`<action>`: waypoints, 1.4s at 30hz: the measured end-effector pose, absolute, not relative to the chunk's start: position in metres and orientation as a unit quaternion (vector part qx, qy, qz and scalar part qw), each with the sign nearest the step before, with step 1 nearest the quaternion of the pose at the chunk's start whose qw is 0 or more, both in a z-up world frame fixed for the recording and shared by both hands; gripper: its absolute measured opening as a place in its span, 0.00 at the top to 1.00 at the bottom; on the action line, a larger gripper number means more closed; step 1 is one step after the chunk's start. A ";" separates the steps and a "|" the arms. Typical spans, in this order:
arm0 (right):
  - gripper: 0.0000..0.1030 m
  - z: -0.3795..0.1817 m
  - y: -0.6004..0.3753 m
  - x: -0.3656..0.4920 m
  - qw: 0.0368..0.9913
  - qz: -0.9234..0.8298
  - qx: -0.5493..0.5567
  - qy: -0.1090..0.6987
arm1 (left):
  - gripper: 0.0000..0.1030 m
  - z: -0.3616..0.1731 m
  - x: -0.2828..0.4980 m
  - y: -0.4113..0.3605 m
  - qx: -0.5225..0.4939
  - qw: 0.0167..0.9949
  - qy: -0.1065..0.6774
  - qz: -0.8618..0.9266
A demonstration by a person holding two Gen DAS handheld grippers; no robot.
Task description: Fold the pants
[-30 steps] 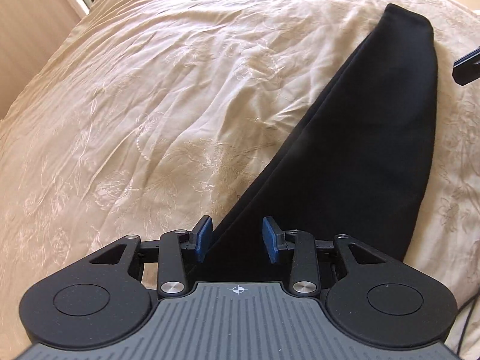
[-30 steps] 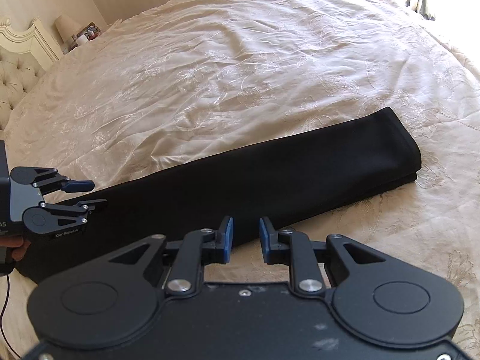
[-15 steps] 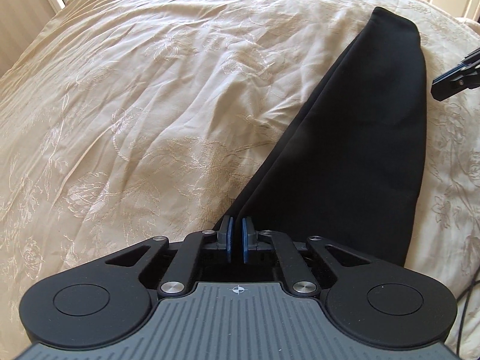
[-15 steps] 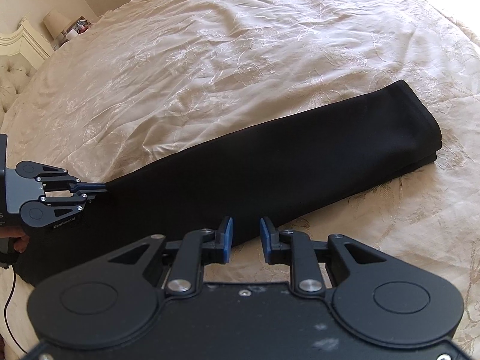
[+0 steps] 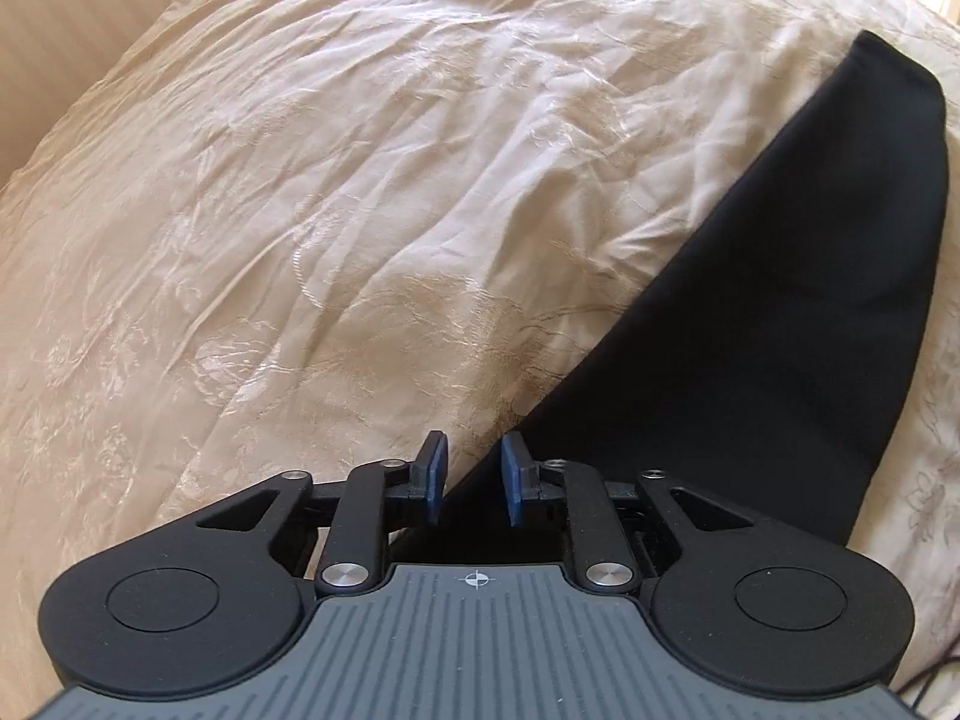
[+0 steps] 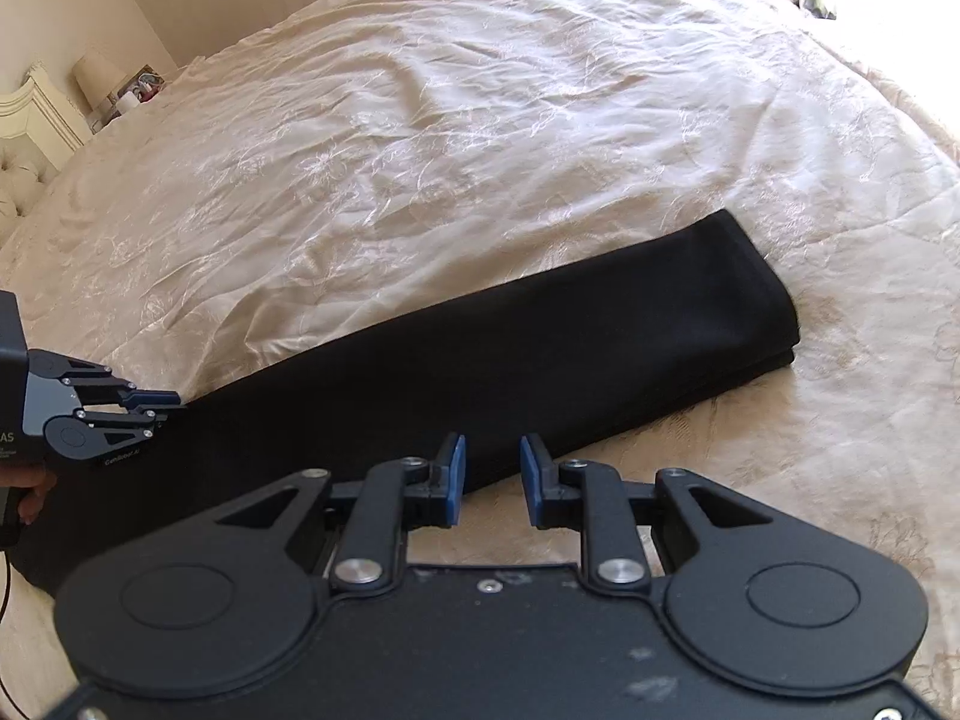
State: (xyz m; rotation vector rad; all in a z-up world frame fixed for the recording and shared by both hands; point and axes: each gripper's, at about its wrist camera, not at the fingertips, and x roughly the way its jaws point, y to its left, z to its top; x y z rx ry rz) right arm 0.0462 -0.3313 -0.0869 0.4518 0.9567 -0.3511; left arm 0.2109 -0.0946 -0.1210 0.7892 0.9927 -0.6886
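Left wrist view: black pants lie folded lengthwise into one long strip on the cream embroidered bedspread, flat, running from the gripper toward the far right of the bed. The narrow end of the strip passes between the blue pads of the left gripper; its jaws stand apart with a clear gap, not pinching the cloth. The pants edge lies nearer the right pad.

Right wrist view: the same pants stretch across the bed near its near edge, the folded, layered end toward the right edge, the other end at the left beside the left gripper. That gripper's fingers sit at the pants' upper edge, on or just above it; contact cannot be confirmed. The right gripper hovers over the pants' near edge around mid-length, jaws parted, holding nothing. Headboard and lamp stand beyond the far left corner.
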 end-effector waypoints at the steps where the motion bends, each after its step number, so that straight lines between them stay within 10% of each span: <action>1: 0.77 -0.086 -0.339 0.045 0.850 -0.175 0.211 0.449 | 0.77 -0.114 0.208 -0.096 0.356 0.764 0.448 -0.299; 18: 0.73 -0.136 -0.419 0.036 0.827 -0.184 0.124 0.516 | 0.74 -0.095 0.124 -0.213 0.191 0.772 0.497 -0.347; 42: 0.49 -0.199 -0.542 0.067 0.778 0.014 0.392 0.490 | 0.71 -0.154 0.146 -0.208 0.179 0.752 0.579 -0.259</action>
